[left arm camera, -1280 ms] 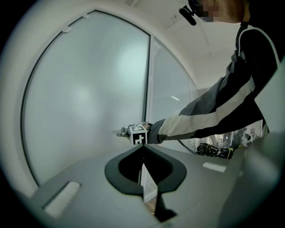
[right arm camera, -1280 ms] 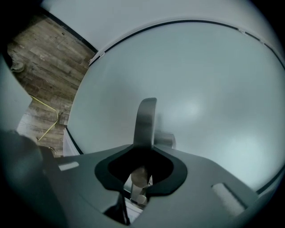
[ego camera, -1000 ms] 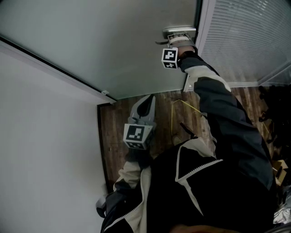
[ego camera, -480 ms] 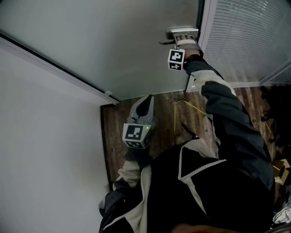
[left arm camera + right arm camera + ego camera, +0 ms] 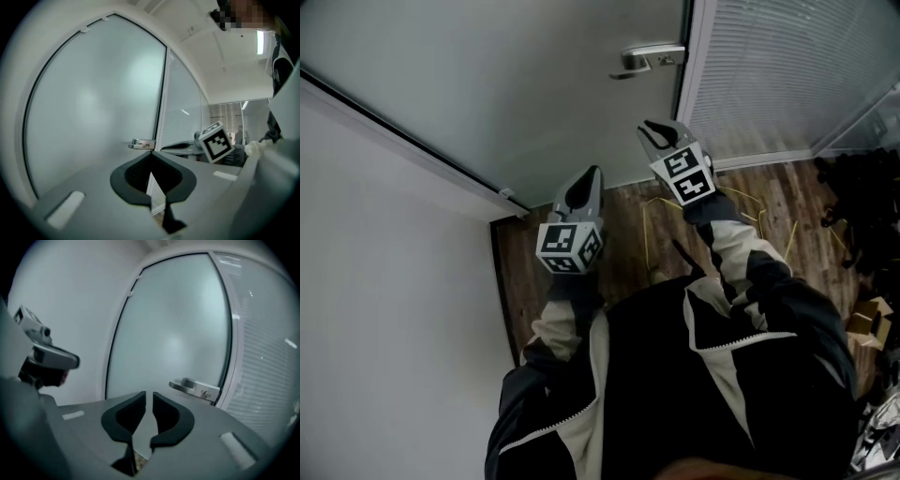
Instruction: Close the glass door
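One frosted glass door (image 5: 534,84), one lever handle (image 5: 649,58) at its right edge, hard against the frame post. The leaf looks flush with that post, so the door reads as closed or all but closed (no gap visible at the handle side).

Two grippers, both apart from the handle. The right gripper (image 5: 652,131) hangs just below the handle without touching it. Its jaws have just been closing and now stand a narrow slit apart with nothing between them. The left gripper (image 5: 589,178) is below and left of the handle, further off, with its tips pinched together and also empty.

Handling, as a judgement: the glass leaf is likely heavy, rigid and slick, and swings with momentum. The metal handle is the only sound place to grip. One blinds panel (image 5: 778,75) sits right of the handle.
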Tool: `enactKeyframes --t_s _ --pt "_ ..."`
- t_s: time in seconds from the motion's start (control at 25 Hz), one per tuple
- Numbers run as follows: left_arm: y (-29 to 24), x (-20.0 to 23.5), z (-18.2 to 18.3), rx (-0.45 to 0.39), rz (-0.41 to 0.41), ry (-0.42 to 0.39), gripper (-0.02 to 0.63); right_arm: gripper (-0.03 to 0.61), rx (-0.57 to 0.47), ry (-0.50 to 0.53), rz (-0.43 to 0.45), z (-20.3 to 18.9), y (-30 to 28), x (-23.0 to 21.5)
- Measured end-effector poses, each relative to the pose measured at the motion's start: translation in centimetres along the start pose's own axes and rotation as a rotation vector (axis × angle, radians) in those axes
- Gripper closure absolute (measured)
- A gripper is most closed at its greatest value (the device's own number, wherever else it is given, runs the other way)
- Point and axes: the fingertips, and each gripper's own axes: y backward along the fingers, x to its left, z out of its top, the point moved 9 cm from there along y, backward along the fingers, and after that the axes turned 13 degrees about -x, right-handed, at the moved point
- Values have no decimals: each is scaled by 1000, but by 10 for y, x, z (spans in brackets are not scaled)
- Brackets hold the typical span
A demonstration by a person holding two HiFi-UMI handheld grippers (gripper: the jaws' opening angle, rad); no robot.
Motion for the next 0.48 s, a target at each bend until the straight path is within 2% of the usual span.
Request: enactKeyframes --t_s 0.04,0.08,0.24,0.36,0.48 --pt "2 2 2 -8 1 8 609 560 -29 -50 0 5 14 14" --pt "5 4 3 -16 5 19 609 572 -48 -82 2 9 28 27" --pt "20 5 2 -27 -3 35 609 575 -67 -139 -15 13 69 73" --pt "31 1 1 -24 -27 32 609 578 -58 -189 -40 15 82 85" --pt "42 -3 -2 -15 -45 27 609 577 -53 -194 -60 19 89 94"
